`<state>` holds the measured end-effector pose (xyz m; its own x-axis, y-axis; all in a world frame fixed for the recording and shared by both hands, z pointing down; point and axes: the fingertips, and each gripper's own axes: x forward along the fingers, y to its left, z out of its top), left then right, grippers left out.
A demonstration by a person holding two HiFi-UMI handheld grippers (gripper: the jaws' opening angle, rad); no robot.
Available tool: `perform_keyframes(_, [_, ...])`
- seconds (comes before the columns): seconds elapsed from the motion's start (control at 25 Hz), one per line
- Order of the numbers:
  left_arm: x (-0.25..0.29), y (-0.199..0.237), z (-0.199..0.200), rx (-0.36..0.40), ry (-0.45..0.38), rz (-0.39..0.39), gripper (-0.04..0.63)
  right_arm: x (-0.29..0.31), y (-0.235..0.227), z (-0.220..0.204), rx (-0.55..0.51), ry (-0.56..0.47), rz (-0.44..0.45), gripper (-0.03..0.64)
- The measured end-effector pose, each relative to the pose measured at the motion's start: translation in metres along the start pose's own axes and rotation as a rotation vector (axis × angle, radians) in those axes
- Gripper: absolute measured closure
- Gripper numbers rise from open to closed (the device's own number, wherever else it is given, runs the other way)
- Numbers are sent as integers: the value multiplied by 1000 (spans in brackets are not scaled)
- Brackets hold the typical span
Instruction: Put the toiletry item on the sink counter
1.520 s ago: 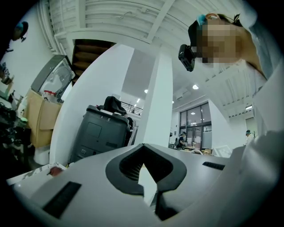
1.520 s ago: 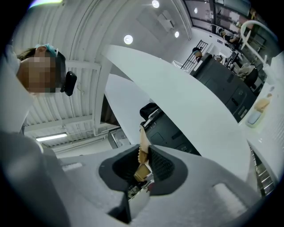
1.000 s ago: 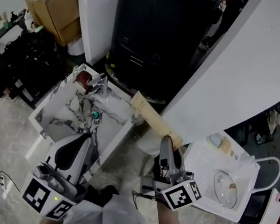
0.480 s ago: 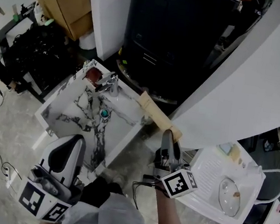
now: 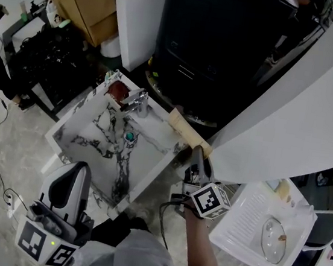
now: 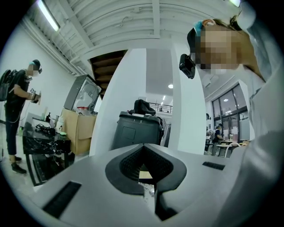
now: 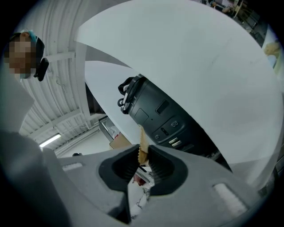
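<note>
Right fingers (image 7: 143, 153): pinched on the near end of a flat tan toiletry item (image 7: 143, 141); the rest of the strip stands out past the tips.
Right gripper (image 5: 198, 153): held level, just off the far right corner of the marble table (image 5: 80, 137).
Toiletry item (image 5: 182, 131): in the head view it runs from the fingers along the right end of the table's far edge. I cannot tell whether it touches the marble.
Left fingers (image 6: 143, 153): pressed together, with nothing between them.
Left gripper (image 5: 77, 169): low at the table's near left side, apart from the toiletry item.
Table's far edge: a chrome faucet (image 5: 135, 101) stands toward its left end, and a red thing (image 5: 118, 89) sits beside it in the far left corner.
Table's middle: a teal drain plug (image 5: 129, 136) sits among the dark veins.
Right of the table: a white tray (image 5: 249, 201), well apart from it.
Beyond the far edge: a black cabinet (image 5: 226, 46), with a cardboard box (image 5: 89, 3) off to the left.
</note>
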<state>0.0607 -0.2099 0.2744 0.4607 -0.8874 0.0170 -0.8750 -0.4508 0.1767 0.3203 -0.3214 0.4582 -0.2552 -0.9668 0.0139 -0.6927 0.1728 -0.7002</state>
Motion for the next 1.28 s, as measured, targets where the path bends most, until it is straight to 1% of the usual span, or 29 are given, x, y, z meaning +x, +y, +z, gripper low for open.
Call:
perform_keyframes(0.2, [-2,10,0,5,0,29,591,21,-27,-19,-14,33,-51,566])
perform_keyframes(0.44, [-4,18,-3,6,12,62,591,32,-49,-38,-5,66,-99,566])
perform_keyframes(0.72, [1,21,-9,-3,24,61,591,36,-70,-60,21,101,-161,565])
perform_keyframes(0.84, [2,22,-12,-6,28,59,591,40,-75,-72,66,122,-169,561])
perform_keyframes(1.0, [2,26,-14,-13,33,65,591,43,-79,-89,100,161,-169,560])
perform_keyframes(1.28, [3,32,-20,-25,43,68,591,44,-88,-114,97,265,-156,557])
